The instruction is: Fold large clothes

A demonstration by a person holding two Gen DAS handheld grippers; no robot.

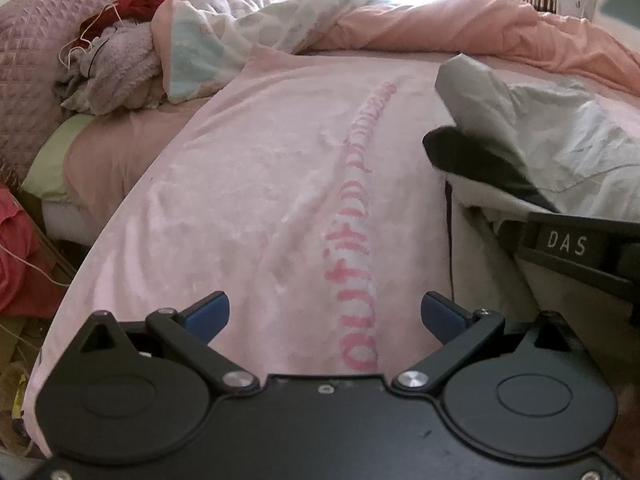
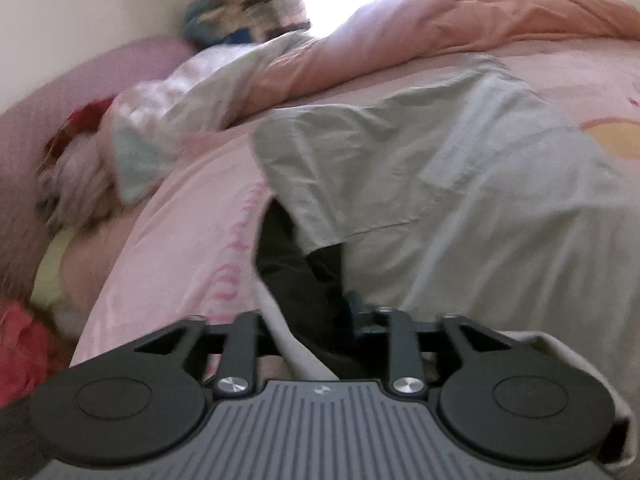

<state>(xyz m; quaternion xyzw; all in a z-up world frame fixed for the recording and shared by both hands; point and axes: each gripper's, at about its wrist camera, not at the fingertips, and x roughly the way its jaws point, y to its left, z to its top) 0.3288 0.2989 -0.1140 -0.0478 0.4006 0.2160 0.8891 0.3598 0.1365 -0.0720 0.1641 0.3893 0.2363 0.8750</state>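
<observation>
**Q:** What's the left wrist cam giving you?

**A:** My left gripper (image 1: pixel 325 312) hovers over the pink T-shirt (image 1: pixel 248 184) with its blue fingertips (image 1: pixel 212 308) spread wide and nothing between them. The shirt lies flat on the bed (image 1: pixel 120 148), its long axis running straight away from me toward the rumpled peach duvet (image 1: pixel 460 28). The pink lettering (image 1: pixel 360 220) follows the same line, reading from the near hem up. A pale grey-green shirt (image 1: pixel 540 128) overlaps the pink one's right edge, with a dark garment (image 1: pixel 472 152) poking out under it. A grey bar marked DAS (image 1: pixel 568 244) cuts in from the right; I take it for part of my other tool. A heap of laundry (image 1: pixel 112 76) sits far left by the quilted headboard (image 1: pixel 40 40).

**Q:** And the right cam?

**A:** Blurry. My right gripper (image 2: pixel 316 316) sits partway open, and the dark garment (image 2: pixel 296 264) runs into the gap. I can't tell if the pads actually press on it. The grey-green shirt (image 2: pixel 440 184) spreads ahead and to the right, one sleeve angling up-left onto the pink T-shirt (image 2: pixel 180 216), which sits left of it.
</observation>
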